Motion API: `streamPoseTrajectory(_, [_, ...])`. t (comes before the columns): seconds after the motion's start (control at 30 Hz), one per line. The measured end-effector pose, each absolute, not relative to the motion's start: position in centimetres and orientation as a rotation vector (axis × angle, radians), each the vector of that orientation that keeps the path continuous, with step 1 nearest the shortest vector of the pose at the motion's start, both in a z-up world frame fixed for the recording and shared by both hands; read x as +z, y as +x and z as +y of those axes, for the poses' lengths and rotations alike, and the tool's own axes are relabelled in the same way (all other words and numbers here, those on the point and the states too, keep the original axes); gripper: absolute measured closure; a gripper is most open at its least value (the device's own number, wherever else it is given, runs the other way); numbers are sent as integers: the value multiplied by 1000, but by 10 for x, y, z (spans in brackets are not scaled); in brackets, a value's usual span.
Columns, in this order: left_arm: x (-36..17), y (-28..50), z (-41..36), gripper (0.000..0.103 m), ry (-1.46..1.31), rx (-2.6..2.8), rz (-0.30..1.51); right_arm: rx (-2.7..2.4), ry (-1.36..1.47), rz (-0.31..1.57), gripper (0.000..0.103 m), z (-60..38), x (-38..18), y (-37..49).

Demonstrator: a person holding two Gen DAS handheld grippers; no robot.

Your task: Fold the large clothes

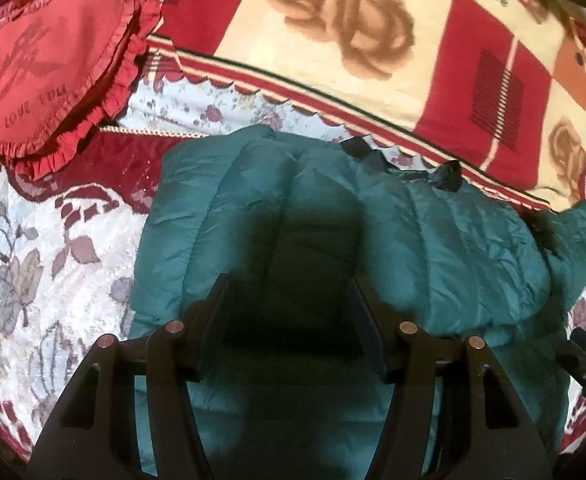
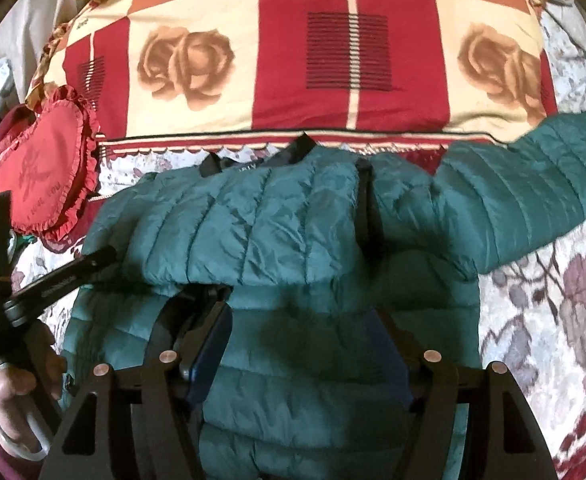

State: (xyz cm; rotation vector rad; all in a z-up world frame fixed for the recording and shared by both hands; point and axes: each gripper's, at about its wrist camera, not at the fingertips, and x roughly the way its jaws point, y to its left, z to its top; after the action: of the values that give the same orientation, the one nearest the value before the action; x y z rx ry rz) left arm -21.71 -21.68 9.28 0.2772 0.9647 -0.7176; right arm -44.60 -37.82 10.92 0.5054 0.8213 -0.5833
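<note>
A teal quilted puffer jacket (image 1: 433, 240) lies on a floral bedspread (image 1: 53, 264). It also shows in the right wrist view (image 2: 273, 224), with one sleeve folded across the body and the other sleeve (image 2: 533, 196) stretched out to the right. My left gripper (image 1: 291, 292) is open just above the jacket, nothing between its fingers. My right gripper (image 2: 305, 320) is open over the jacket's middle, empty. The left gripper's body (image 2: 53, 280) and the hand holding it show at the left of the right wrist view.
A red heart-shaped frilled cushion (image 1: 49, 68) lies at the far left, also in the right wrist view (image 2: 41, 164). A red-and-cream rose-patterned blanket (image 1: 373, 40) lies behind the jacket. The bedspread (image 2: 541, 320) extends to the right.
</note>
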Motion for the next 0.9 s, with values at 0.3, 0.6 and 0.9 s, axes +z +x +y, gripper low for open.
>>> streamPoseTrajectory(0.3, [72,-214,-224,44,323,-694,962,-585,547,877,36,-398,82,-409])
streamPoseTrajectory(0.6, [66,-215,-222,43,327,-698,941,-594,594,931,36,-408,57,-407])
streamPoseTrajectory(0.9, [69,-218,-220,43,313,-696,937,-592,531,869,36,-402,97,-443])
